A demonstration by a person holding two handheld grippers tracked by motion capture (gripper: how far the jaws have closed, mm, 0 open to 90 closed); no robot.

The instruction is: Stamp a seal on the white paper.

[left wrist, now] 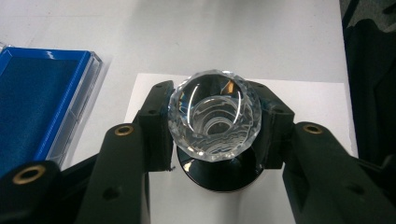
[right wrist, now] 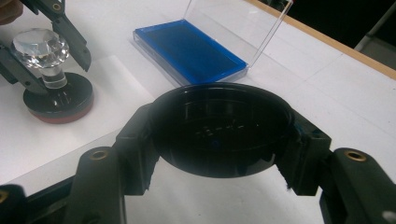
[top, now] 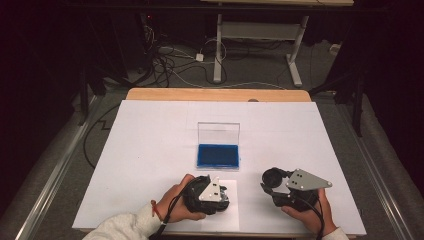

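Observation:
A stamp with a faceted crystal knob (left wrist: 215, 114) and a round black base (left wrist: 219, 175) with a red underside (right wrist: 58, 115) stands on a small white sheet (left wrist: 303, 102). My left gripper (left wrist: 215, 122) is shut on the knob, one jaw on each side; it is also at the near middle of the table (top: 222, 192). To its right, my right gripper (right wrist: 222, 135) is shut on a round black cap (right wrist: 222, 126), held just above the table (top: 272, 178). An open clear case with a blue ink pad (top: 218, 155) lies beyond both grippers.
The case's clear lid (top: 218, 132) stands upright at its far side. A large white sheet (top: 150, 140) covers the wooden table, whose far edge (top: 215, 94) is bare. Desk legs and cables are on the floor beyond.

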